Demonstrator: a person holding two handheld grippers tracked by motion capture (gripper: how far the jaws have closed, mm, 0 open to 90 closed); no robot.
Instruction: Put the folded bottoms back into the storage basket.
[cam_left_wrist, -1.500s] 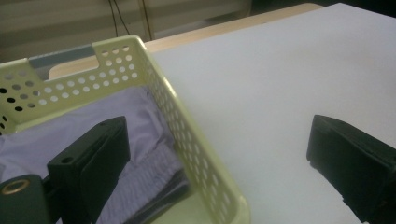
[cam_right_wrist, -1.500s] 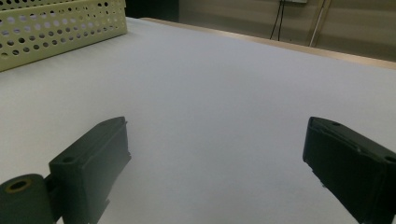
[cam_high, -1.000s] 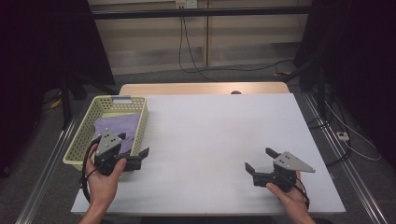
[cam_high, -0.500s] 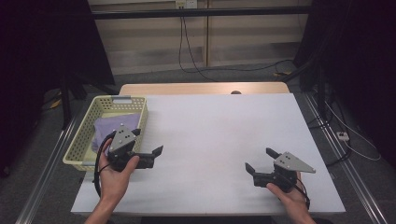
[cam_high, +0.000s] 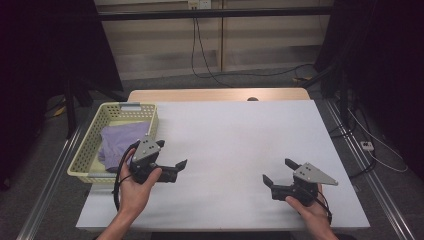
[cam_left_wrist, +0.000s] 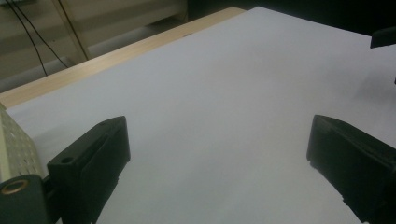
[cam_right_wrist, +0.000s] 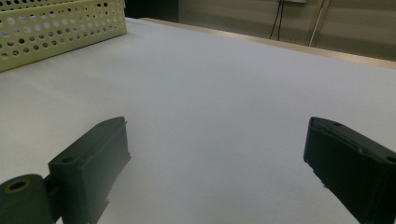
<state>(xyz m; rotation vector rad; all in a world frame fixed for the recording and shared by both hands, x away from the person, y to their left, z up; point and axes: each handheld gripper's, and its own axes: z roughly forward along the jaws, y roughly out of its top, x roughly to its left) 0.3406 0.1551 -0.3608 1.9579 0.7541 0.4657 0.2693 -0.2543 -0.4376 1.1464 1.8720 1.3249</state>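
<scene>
High view: a crumpled lavender cloth (cam_high: 121, 140) lies in the pale yellow perforated basket (cam_high: 88, 145), just behind and to the outer side of the left tool (cam_high: 172, 167), whose jaws gape, holding nothing. The basket's wall hides the cloth's near edge. Well apart, the right tool (cam_high: 278, 171) is released too, over bare white counter (cam_high: 235, 140).

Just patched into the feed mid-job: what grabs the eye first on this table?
The pale yellow perforated basket at the table's left edge stands out, with a crumpled lavender cloth lying inside it. Right beside it the left hand-held gripper sits open over the white tabletop, holding nothing. The right hand-held gripper, also open and holding nothing, is near the front right.
</scene>
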